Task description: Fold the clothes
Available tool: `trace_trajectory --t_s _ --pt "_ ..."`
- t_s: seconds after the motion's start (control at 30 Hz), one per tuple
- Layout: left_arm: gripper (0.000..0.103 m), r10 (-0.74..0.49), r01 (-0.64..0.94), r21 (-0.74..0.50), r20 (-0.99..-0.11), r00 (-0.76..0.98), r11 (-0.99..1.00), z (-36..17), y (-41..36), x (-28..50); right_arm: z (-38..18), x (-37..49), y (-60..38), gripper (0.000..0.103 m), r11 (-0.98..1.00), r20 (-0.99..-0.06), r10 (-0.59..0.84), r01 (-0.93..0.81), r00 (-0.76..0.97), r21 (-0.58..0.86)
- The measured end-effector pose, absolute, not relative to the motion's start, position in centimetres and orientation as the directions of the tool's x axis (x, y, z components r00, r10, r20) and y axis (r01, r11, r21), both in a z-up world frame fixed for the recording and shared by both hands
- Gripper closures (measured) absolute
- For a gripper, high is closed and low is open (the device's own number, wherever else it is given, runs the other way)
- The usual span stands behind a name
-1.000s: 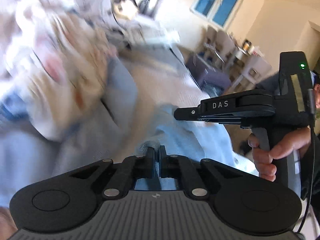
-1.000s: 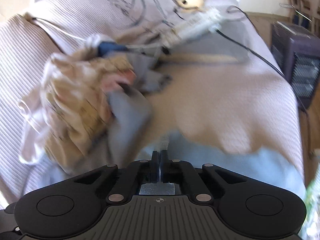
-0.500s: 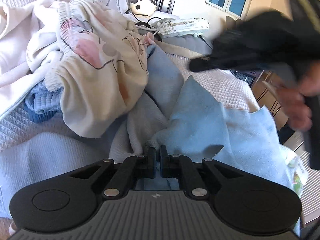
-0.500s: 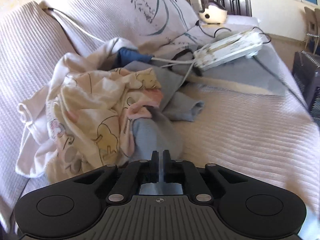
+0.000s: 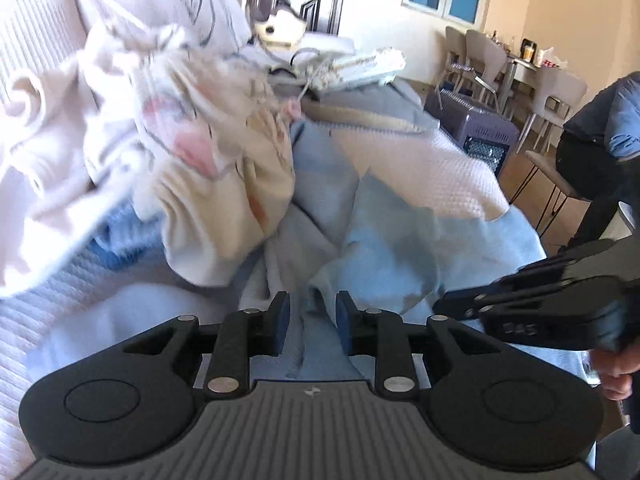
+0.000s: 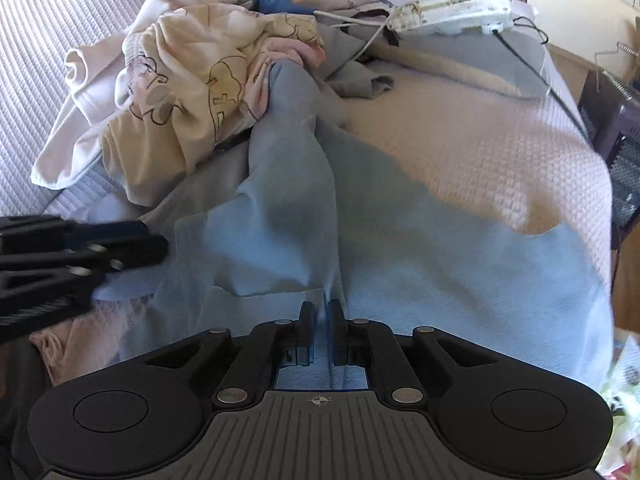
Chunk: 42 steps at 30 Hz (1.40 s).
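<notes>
The light blue garment (image 6: 360, 248) lies spread over the front of the cream-covered sofa (image 6: 480, 152), its far end tucked under a heap of printed cream clothes (image 6: 192, 80). My left gripper (image 5: 308, 308) is opening; a ridge of the blue cloth runs between its 2 pads, which no longer press it. My right gripper (image 6: 322, 316) stands nearly closed, a thin fold of the same cloth pinched between its fingers. A white power strip (image 6: 452, 14) lies behind.
</notes>
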<state>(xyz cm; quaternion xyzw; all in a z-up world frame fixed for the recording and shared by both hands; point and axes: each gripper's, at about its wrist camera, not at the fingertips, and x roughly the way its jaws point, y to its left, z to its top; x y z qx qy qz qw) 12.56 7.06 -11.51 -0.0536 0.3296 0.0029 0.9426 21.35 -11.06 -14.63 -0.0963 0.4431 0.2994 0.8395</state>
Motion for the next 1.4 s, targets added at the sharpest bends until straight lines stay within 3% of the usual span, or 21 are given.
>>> trace_trajectory --t_s 0.1,0.17,0.4,0.5,0.57,0.8,0.97,1.1,1.4 --pt "0.080 -0.050 -0.022 -0.111 -0.604 0.796 0.994 -10.7 7.0 13.2 -14.5 21.5 -11.3 0.093 0.809 -0.801 0.426 -0.573 0.420 0.130" --pt "0.080 -0.067 0.006 -0.105 -0.588 0.806 0.994 -10.6 6.2 14.3 -14.1 21.6 -11.5 0.083 0.815 -0.798 0.434 -0.560 0.418 0.150" --pt "0.081 -0.131 0.108 -0.075 -0.602 0.788 0.991 -10.8 3.3 18.1 -14.7 20.9 -10.8 0.082 0.797 -0.798 0.407 -0.600 0.443 0.073" --pt "0.083 -0.147 0.140 -0.060 -0.621 0.770 0.988 -11.1 2.2 19.6 -14.5 20.6 -10.8 0.089 0.798 -0.800 0.402 -0.599 0.446 0.067" --pt "0.083 -0.161 0.167 -0.050 -0.624 0.764 0.985 -11.5 1.6 20.5 -14.3 20.4 -11.0 0.101 0.800 -0.801 0.404 -0.596 0.443 0.074" --pt "0.085 -0.101 0.125 -0.007 -0.630 0.770 0.992 -12.4 2.2 22.5 -10.7 16.3 -14.7 0.101 0.794 -0.770 0.433 -0.603 0.469 0.079" --pt "0.085 -0.035 0.090 0.054 -0.636 0.771 0.994 -12.9 3.3 22.8 -10.6 12.3 -18.4 0.099 0.765 -0.791 0.471 -0.628 0.391 0.145" --pt "0.085 -0.029 0.067 0.036 -0.633 0.774 0.997 -12.0 4.1 21.6 -11.0 9.4 -21.1 0.097 0.810 -0.829 0.394 -0.577 0.396 0.109" --pt "0.085 -0.145 0.161 -0.025 -0.589 0.795 0.987 -9.2 1.3 16.5 -12.3 10.7 -30.7 0.096 0.957 -0.793 0.261 -0.257 0.550 0.136"
